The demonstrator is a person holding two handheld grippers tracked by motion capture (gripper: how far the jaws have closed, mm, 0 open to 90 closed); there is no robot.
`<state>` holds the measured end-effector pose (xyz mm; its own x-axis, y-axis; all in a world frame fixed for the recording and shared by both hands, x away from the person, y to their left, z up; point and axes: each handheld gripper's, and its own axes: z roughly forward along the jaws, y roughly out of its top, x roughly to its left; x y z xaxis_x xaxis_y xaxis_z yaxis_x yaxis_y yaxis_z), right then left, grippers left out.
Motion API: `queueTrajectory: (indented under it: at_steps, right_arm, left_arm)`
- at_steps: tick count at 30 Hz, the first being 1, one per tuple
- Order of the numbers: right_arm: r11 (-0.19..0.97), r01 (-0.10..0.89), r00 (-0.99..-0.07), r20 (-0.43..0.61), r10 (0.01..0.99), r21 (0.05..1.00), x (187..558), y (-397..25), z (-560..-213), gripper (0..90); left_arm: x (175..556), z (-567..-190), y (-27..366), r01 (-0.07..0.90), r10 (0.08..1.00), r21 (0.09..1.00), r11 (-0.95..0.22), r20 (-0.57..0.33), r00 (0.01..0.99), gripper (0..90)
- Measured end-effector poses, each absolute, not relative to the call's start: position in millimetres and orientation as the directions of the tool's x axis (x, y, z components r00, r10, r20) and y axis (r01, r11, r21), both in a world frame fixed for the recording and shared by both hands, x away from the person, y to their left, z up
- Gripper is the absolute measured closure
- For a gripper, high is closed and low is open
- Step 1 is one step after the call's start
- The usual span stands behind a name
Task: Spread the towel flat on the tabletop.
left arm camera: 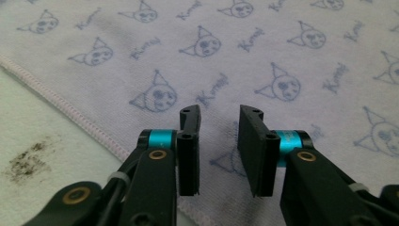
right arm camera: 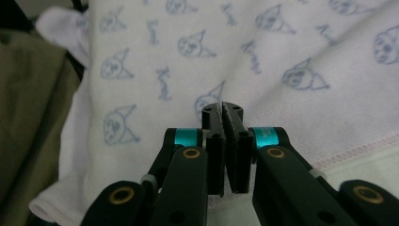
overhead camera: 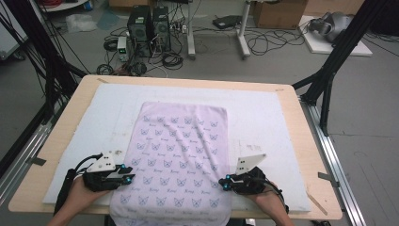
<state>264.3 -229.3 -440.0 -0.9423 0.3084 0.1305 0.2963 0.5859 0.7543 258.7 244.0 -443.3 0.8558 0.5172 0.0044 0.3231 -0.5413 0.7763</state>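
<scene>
Counter (overhead camera: 61,141): a pale wooden top is seen from the high view, with floor, cables and computer cases beyond its far edge.
Mat (overhead camera: 263,122): a white sheet is spread over most of the counter; a dark smudge is seen on it in the left gripper view, just beside the towel's hem.
Towel (overhead camera: 179,155): a pale lilac cloth printed with blue cat-like faces and script is laid flat along the middle of the mat, its near end hanging over the counter's near edge.
Left tool (overhead camera: 128,178): it is held by a hand at the towel's left hem, near the near end. In the left gripper view (left arm camera: 219,141) the jaws are seen standing apart over the cloth just inside the stitched hem, with nothing between them.
Right tool (overhead camera: 225,184): it is held at the towel's right hem, opposite the left one. In the right gripper view (right arm camera: 222,141) the jaws are seen pressed together, with a fold of the towel (right arm camera: 263,61) apparently pinched between them.
</scene>
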Motion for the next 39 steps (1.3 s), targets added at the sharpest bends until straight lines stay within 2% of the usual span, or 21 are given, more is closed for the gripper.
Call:
queueTrajectory:
  at_steps: [4,13,26,39]
  right_arm:
    - [0.542,0.317,-0.924,0.126,0.361,0.778,275.1,-231.9,-435.7,67.3]
    - [0.478,0.33,-0.886,0.092,0.455,0.814,303.0,-228.6,-426.8,50.3]
    - [0.427,0.343,-0.858,0.094,0.505,0.836,337.5,-226.8,-424.2,40.8]
    - [0.444,0.336,-0.854,0.07,0.516,0.83,335.7,-226.0,-422.1,36.5]
  left_arm:
    - [267.8,-438.8,246.0,0.328,0.536,0.796,-0.509,-0.005,0.844,62.5]
    - [295.0,-426.5,242.6,0.329,0.572,0.841,-0.429,-0.029,0.82,54.6]
    - [317.7,-419.7,231.6,0.323,0.584,0.856,-0.403,-0.031,0.811,46.4]
    - [316.2,-421.3,230.1,0.318,0.58,0.856,-0.409,-0.026,0.814,44.7]
